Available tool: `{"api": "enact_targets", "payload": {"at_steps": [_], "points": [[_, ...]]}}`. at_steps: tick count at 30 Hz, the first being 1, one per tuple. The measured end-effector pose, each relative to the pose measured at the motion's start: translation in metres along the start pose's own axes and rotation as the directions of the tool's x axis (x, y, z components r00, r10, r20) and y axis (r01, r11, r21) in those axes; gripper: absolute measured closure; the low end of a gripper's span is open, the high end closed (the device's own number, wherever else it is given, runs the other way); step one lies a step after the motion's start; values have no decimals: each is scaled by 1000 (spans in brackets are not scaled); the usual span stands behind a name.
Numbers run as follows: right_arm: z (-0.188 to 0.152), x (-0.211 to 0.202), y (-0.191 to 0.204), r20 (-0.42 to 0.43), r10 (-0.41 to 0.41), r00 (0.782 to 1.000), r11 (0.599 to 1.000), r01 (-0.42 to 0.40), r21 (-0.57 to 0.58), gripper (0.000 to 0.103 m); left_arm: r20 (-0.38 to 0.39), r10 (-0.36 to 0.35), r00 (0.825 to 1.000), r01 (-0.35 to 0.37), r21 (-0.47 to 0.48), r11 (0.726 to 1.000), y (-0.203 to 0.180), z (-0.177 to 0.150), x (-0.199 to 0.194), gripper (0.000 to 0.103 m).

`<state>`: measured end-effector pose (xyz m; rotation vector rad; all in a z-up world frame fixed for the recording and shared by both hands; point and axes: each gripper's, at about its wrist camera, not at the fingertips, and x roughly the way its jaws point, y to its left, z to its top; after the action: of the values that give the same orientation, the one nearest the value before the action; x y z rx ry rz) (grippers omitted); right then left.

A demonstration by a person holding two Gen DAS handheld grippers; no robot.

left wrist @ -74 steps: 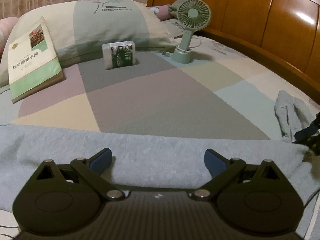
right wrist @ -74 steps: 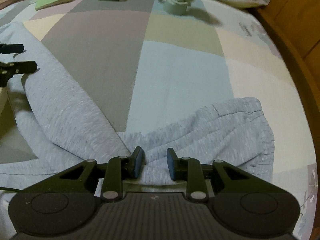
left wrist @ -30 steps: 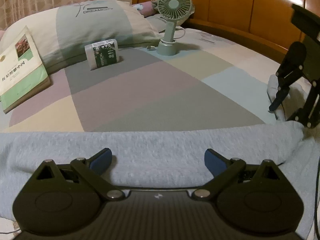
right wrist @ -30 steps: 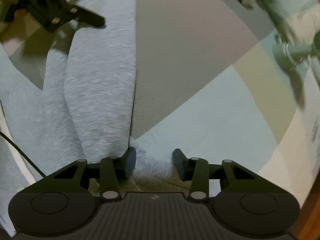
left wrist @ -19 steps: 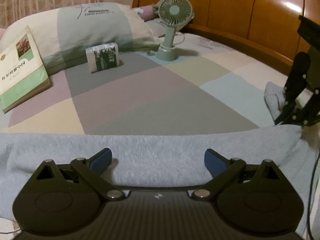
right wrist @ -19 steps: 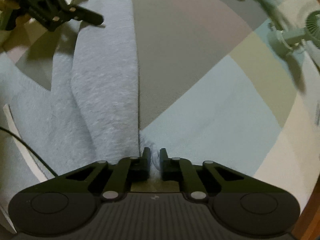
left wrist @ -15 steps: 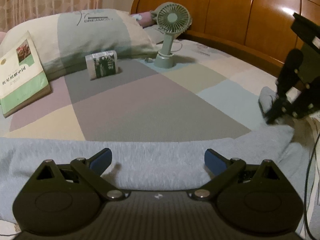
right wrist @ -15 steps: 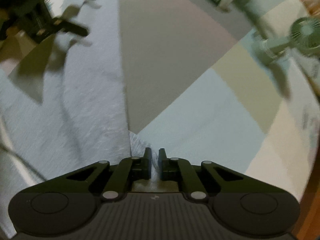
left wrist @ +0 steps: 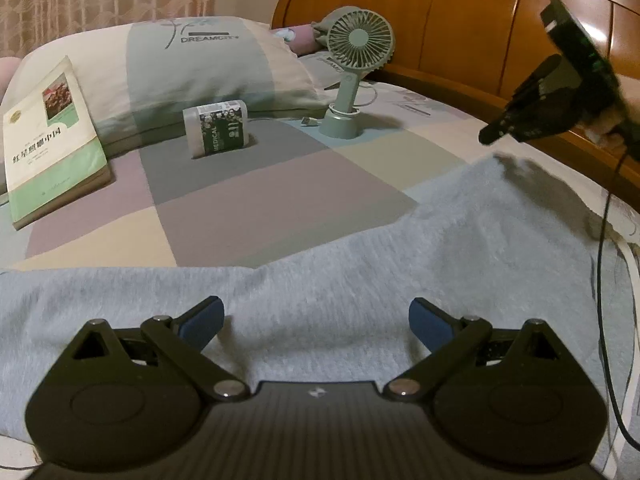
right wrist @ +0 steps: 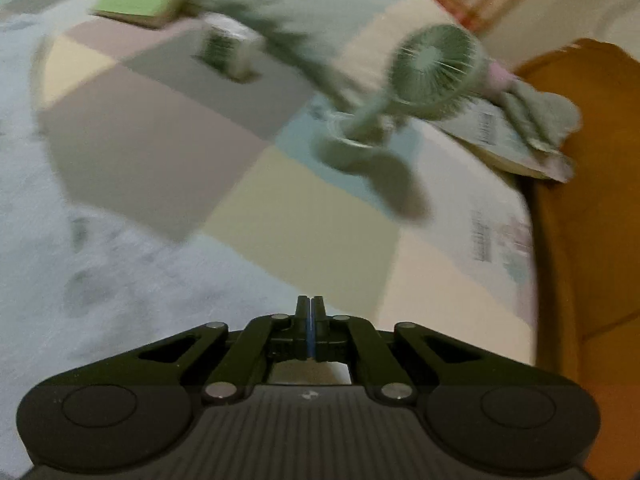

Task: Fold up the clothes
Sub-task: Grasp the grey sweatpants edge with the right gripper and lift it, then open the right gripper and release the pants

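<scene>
Left claw (left wrist: 316, 322) spread wide, low over the grey garment (left wrist: 400, 264), nothing between the pads; cloth lies flat under and ahead of it. Right claw (right wrist: 311, 312) pressed together, no cloth visible between the tips in its own view; from the left view it hangs raised at upper right (left wrist: 520, 120), above the garment's far corner, casting a shadow on it, not touching. Garment runs across the near bed (left wrist: 260, 200), its far edge straight on the left, then rising diagonally to a peak at right under the right claw; right edge drops near the bed side, where a black cable (left wrist: 600, 240) crosses it. Beyond the far edge the patchwork sheet is open up to the book (left wrist: 52, 140), the box (left wrist: 218, 128) and the fan (left wrist: 352, 76), all near the pillow (left wrist: 180, 68) and well apart from the cloth. Wooden headboard (left wrist: 480, 28) bounds the right side. Right view is motion-blurred; grey cloth fills its left (right wrist: 80, 280).
</scene>
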<state>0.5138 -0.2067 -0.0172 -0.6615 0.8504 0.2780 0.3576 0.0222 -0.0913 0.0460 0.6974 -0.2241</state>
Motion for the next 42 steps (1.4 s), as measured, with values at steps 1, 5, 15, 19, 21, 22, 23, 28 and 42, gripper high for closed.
{"api": "enact_targets", "payload": {"at_steps": [1,5,15,19,21,22,23,28,42], "points": [[2,5,-6,-8,-33,999,999,33,40,102,-1,2,1000,-2,-3,1000,1,0,0,4],[0,-2,-17,-4,40,999,995,-39,95,99,3,4,1000,-4,-11,1000,5,0,-2,4],[-47,-14,-35,-57,9,998,993,-2,119,72,2,32,999,-32,-21,999,11,2,-2,4],[-82,-3,-44,-103,20,994,992,-6,128,63,-4,30,1000,-30,-15,999,10,1,1,4],[-94,1,-43,-105,40,994,992,-27,121,51,-11,25,1000,-25,-6,1000,7,0,3,4],[-100,3,-43,-105,50,993,992,-37,117,48,-14,25,1000,-25,0,1000,5,0,4,4],[-104,5,-39,-102,57,993,994,-47,97,43,-16,26,1000,-26,5,1000,4,-1,5,4],[-115,22,-39,-86,49,995,996,-43,75,27,-17,37,999,-36,37,999,-4,-3,7,4],[-147,22,-59,51,181,982,902,-186,390,56,-17,11,1000,-10,63,998,-13,-5,11,4]]}}
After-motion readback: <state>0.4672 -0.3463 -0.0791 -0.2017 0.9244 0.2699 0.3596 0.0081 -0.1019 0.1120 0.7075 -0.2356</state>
